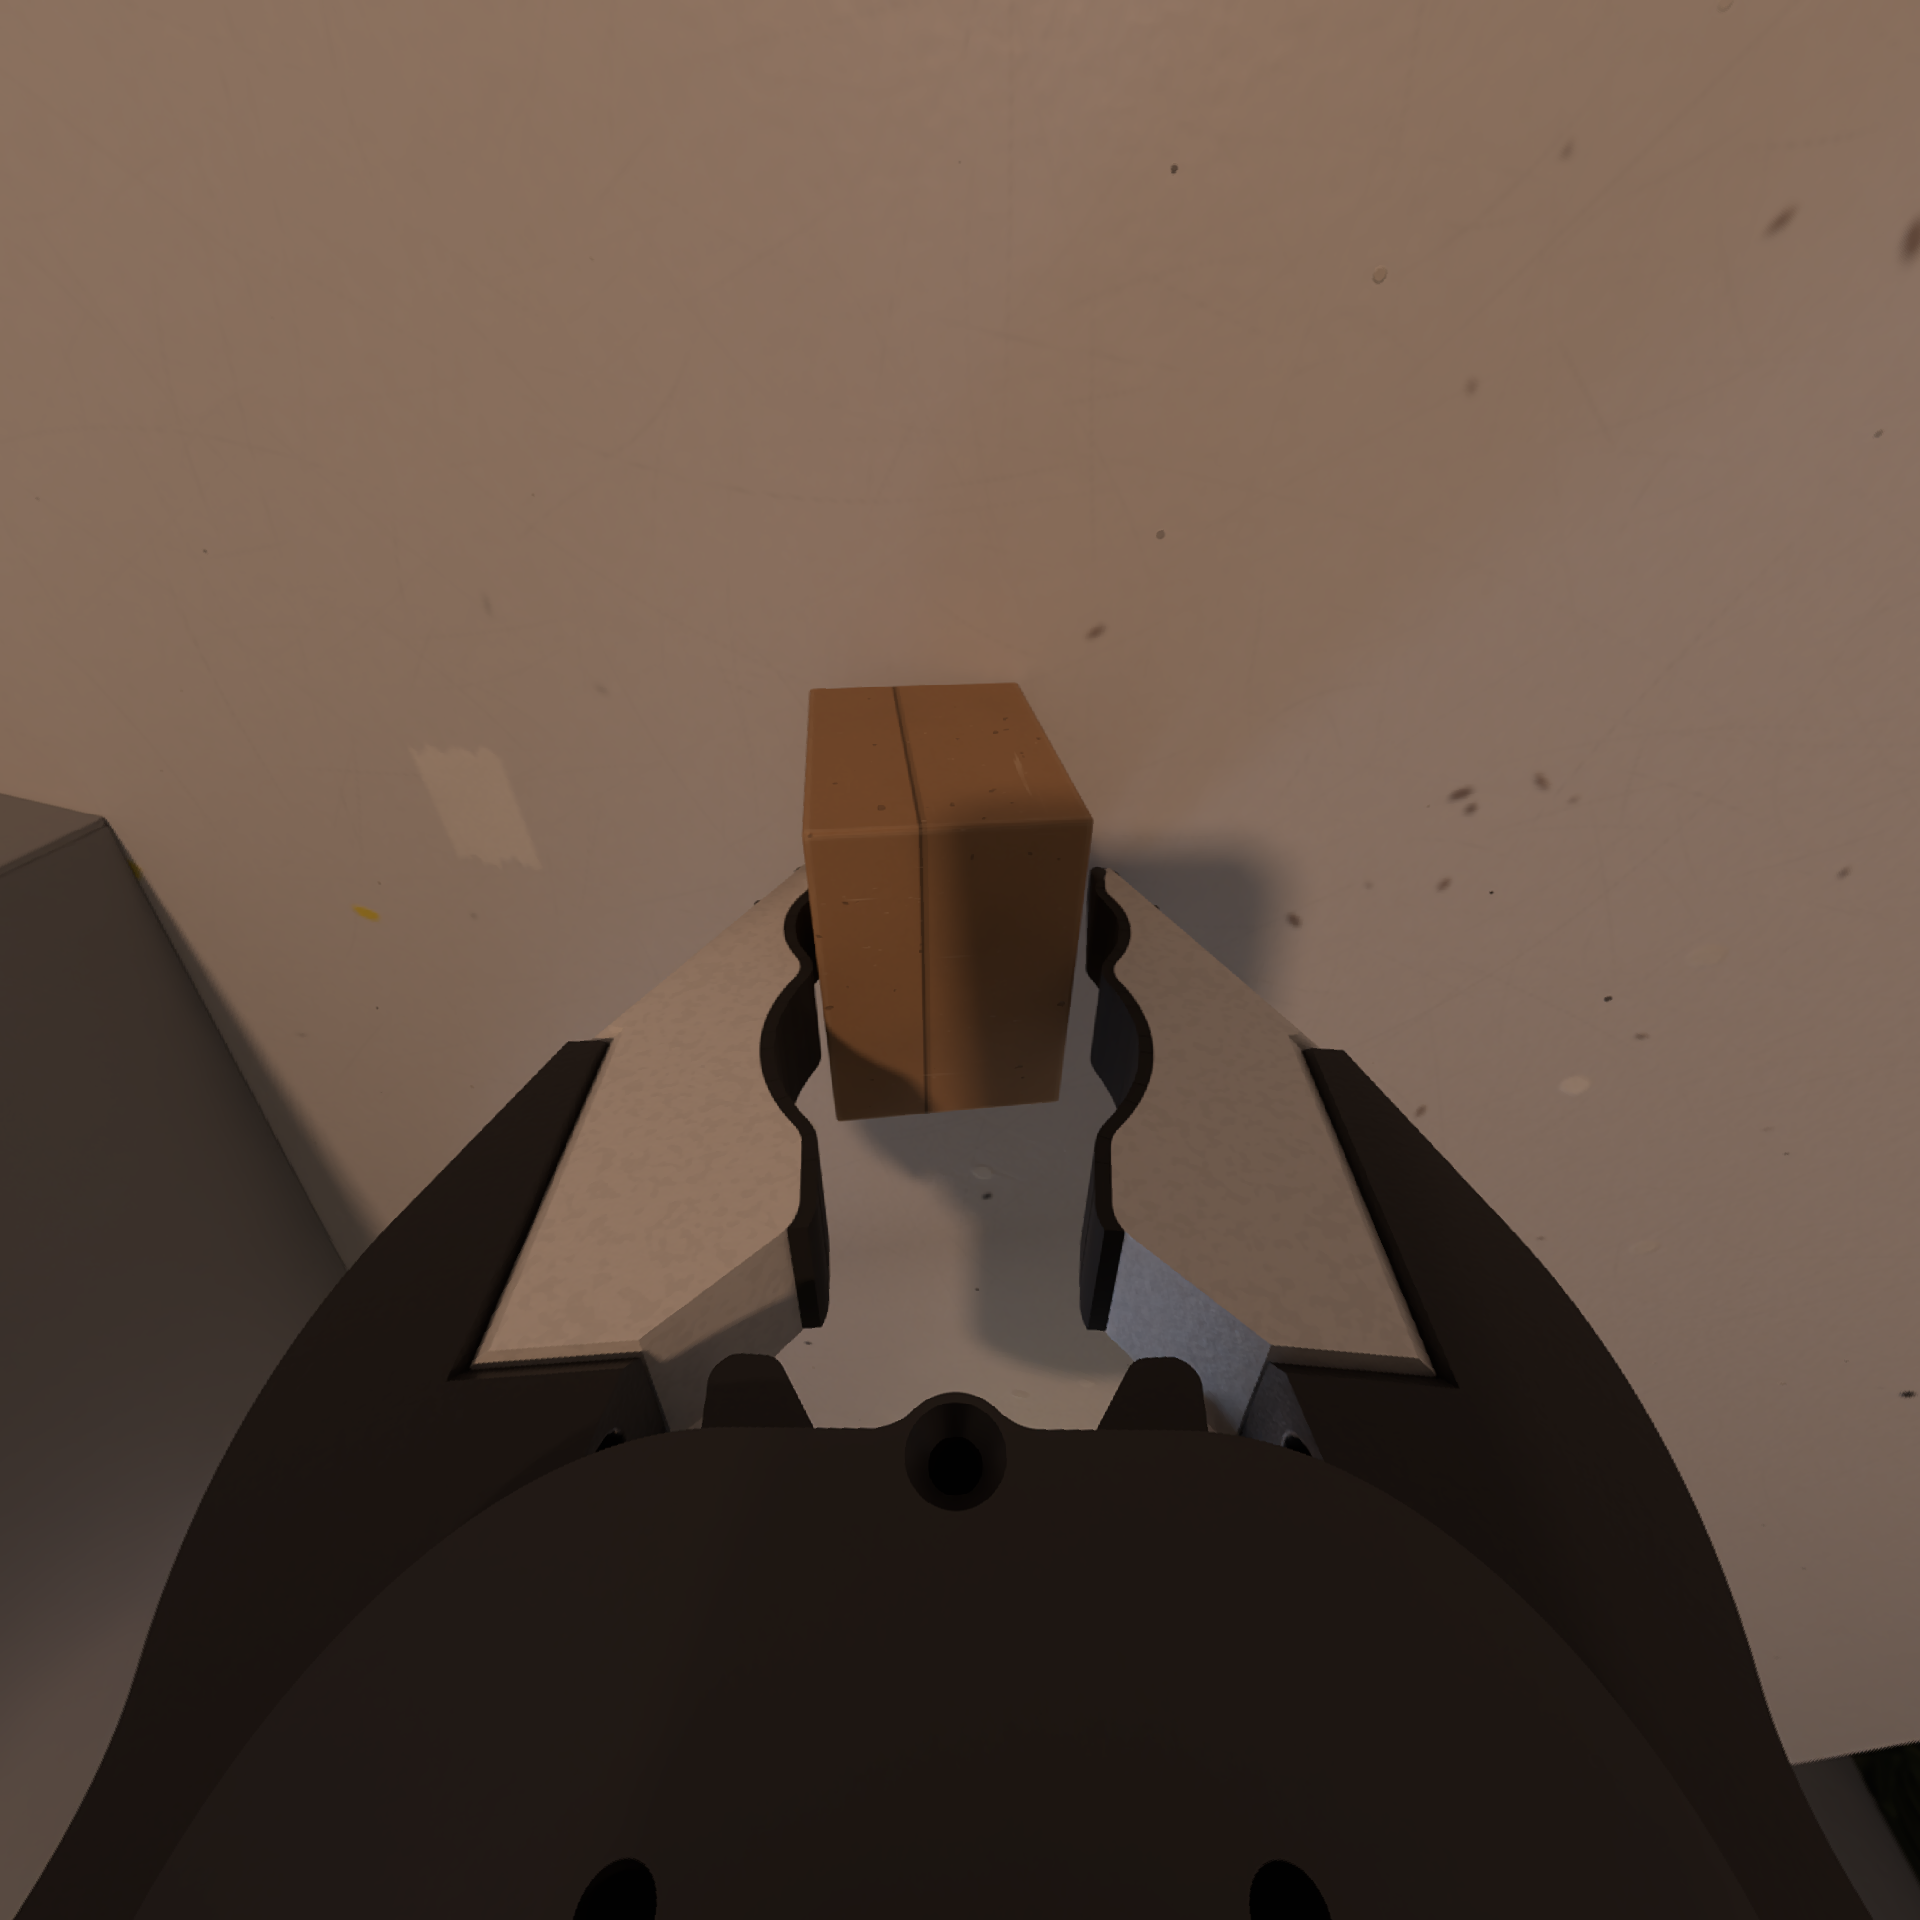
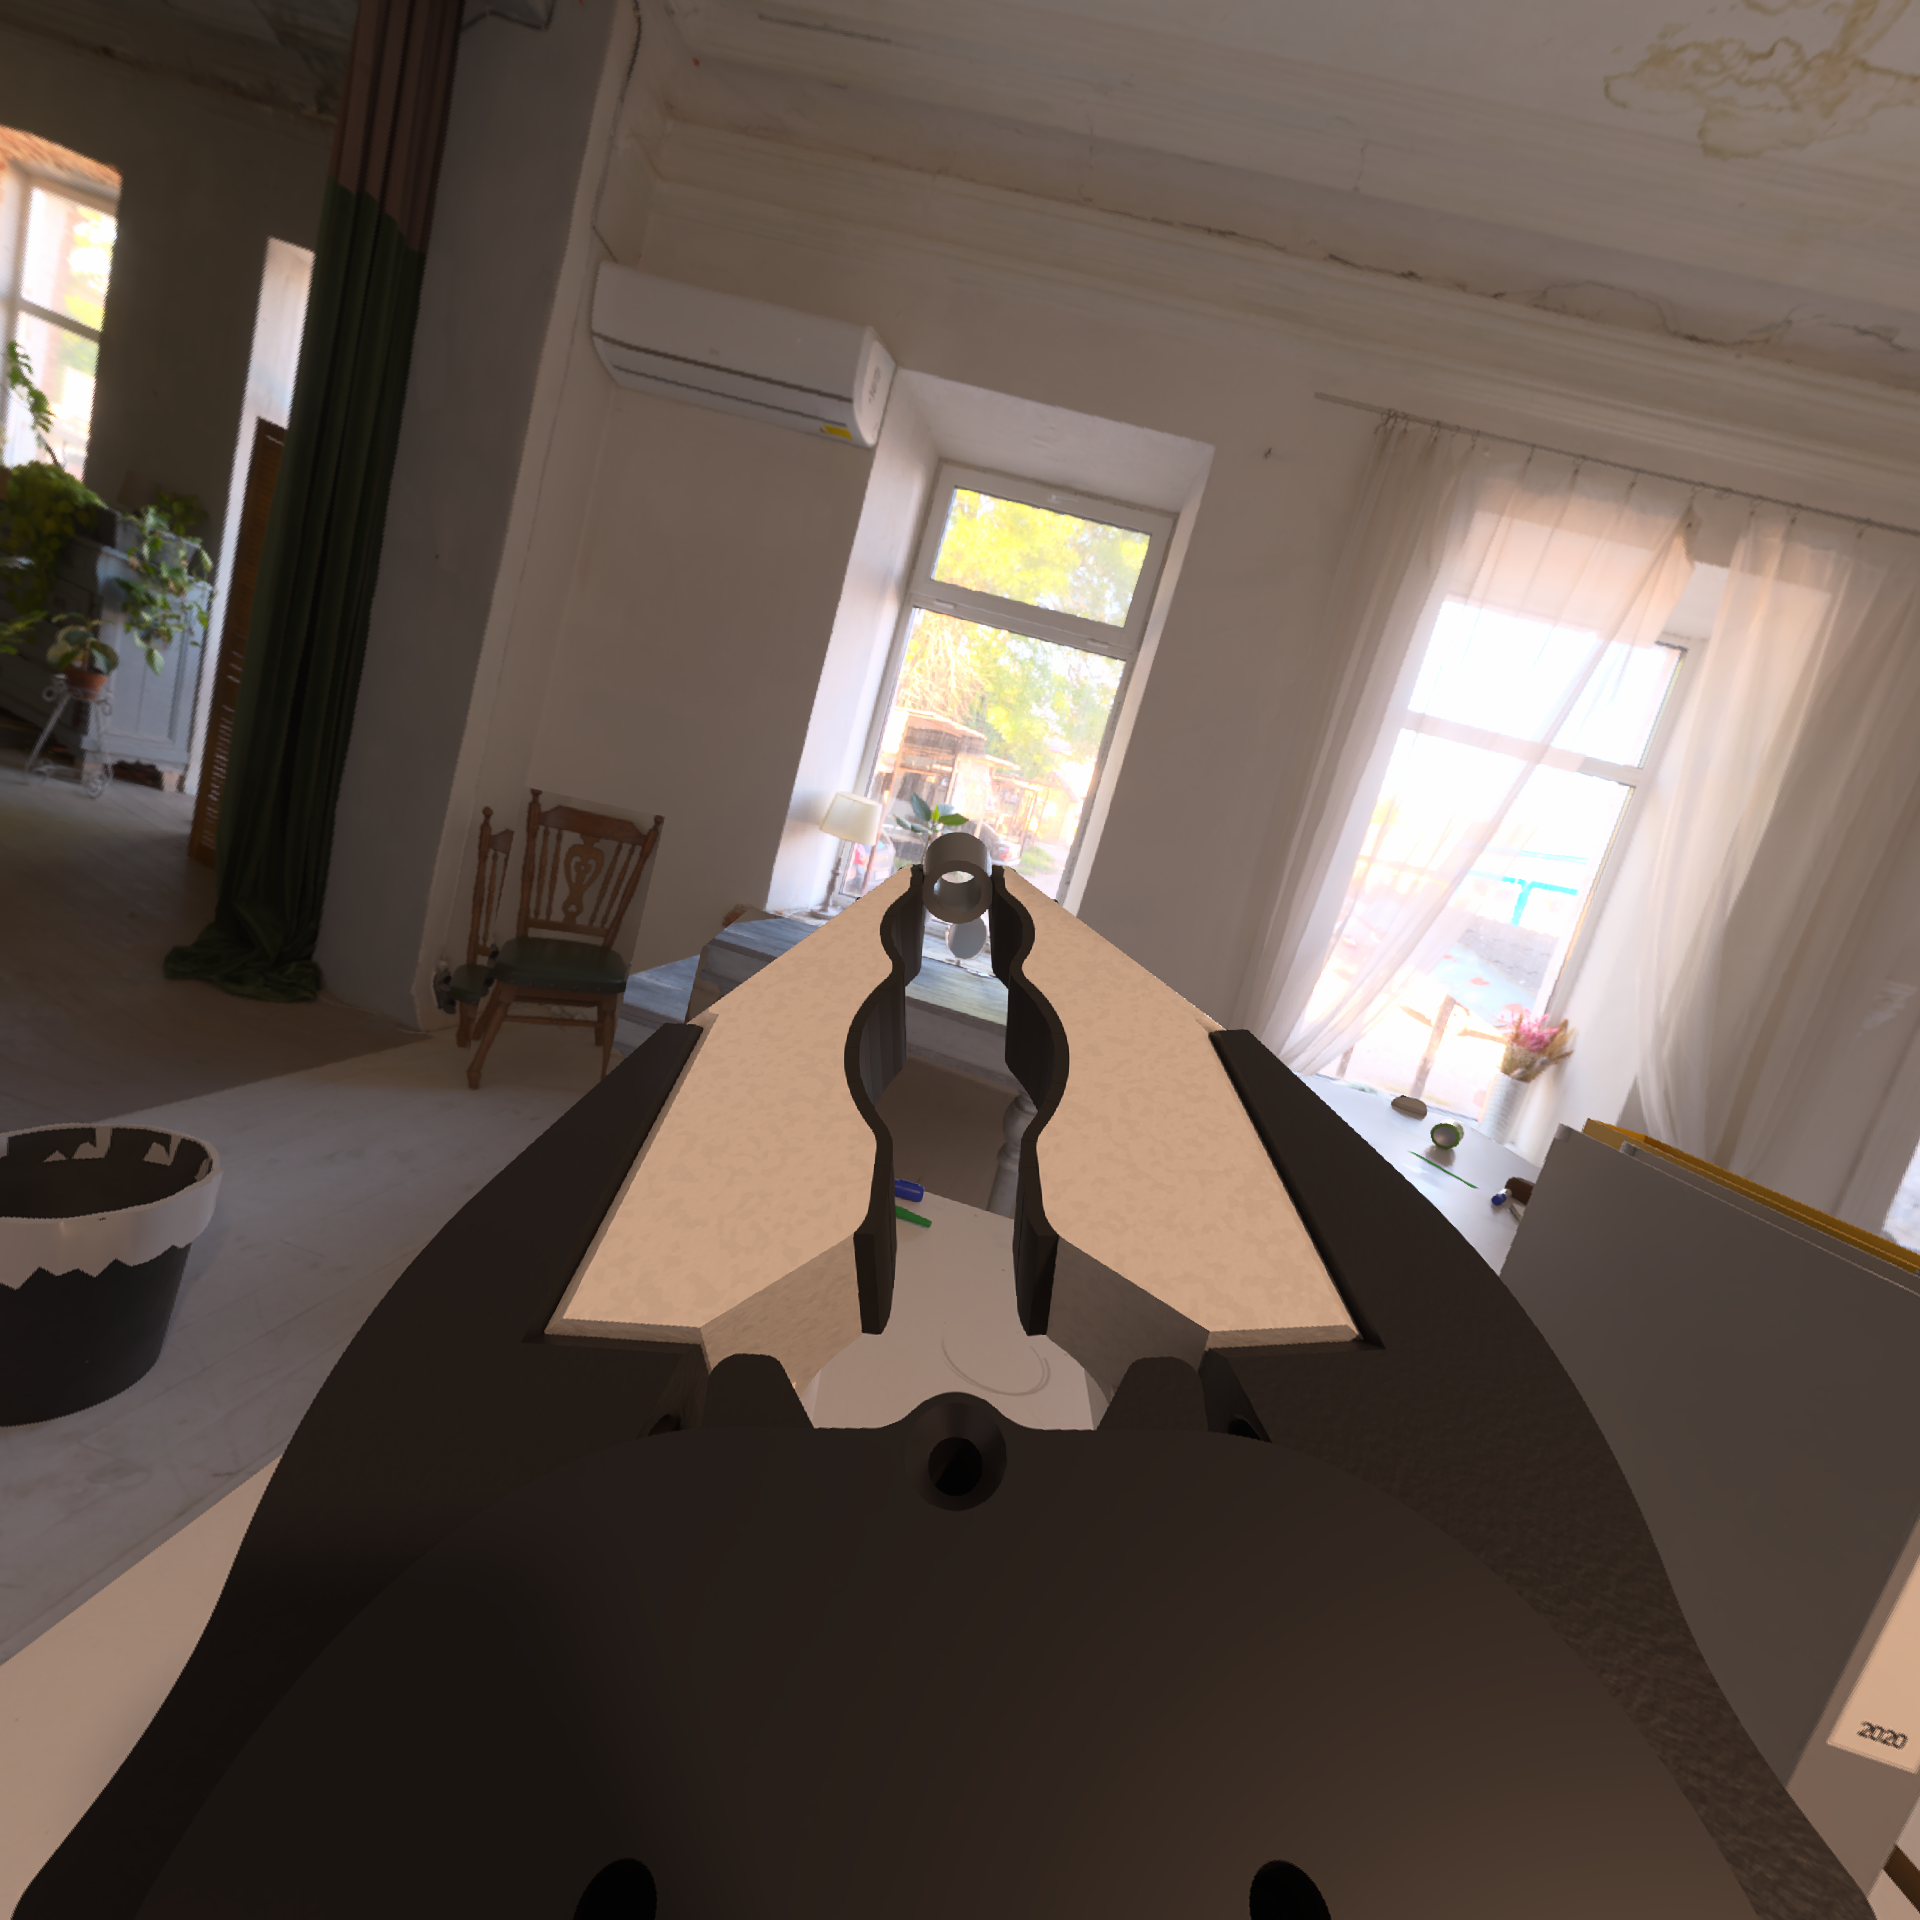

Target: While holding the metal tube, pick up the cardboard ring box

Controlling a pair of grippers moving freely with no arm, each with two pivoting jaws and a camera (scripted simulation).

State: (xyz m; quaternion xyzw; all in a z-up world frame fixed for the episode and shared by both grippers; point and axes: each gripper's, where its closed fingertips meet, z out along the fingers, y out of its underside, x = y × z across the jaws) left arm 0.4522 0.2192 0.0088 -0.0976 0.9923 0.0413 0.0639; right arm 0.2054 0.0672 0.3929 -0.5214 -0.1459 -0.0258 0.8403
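In the left wrist view, the brown cardboard ring box (image 1: 940,935) stands upright on the pale table (image 1: 1039,416), a seam running down its middle. My left gripper (image 1: 948,914) has both fingertips against the box's two sides, shut on it. I cannot tell whether the box is clear of the table. In the right wrist view, my right gripper (image 2: 956,899) is shut on the short grey metal tube (image 2: 956,888). It holds the tube at the fingertips, open end facing the camera, raised in the air and pointed out into the room.
A grey box (image 1: 114,1143) stands close on the left of my left gripper. The table edge (image 1: 1849,1756) lies at the lower right. A tall grey case (image 2: 1714,1403) is right of my right gripper, and a black bin (image 2: 94,1268) is on the floor to the left.
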